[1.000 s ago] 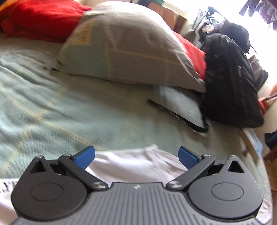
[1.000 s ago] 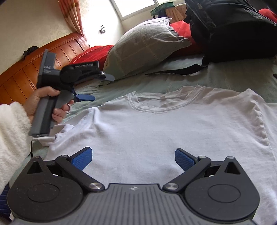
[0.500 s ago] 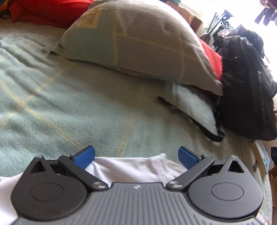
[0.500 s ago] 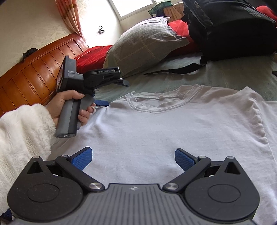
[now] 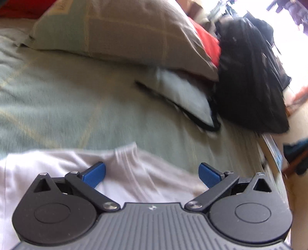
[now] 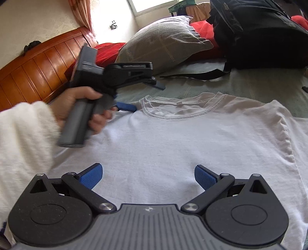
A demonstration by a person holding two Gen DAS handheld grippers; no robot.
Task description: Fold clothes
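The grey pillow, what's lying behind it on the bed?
Behind the grey pillow lies red bedding, showing at both ends of the pillow, left towards the wooden headboard and right by the black backpack. Its middle stretch is covered by the pillow.

daylight, window (image 6: 150, 7) blown out | left wrist view motion-blurred | fisheye-bent edges

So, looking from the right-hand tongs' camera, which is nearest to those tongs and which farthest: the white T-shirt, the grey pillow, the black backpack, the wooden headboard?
1. White T-shirt: directly under the right tongs.
2. Grey pillow: beyond the collar, centre-left.
3. Black backpack and wooden headboard: backpack far right, headboard far left; too close to call.
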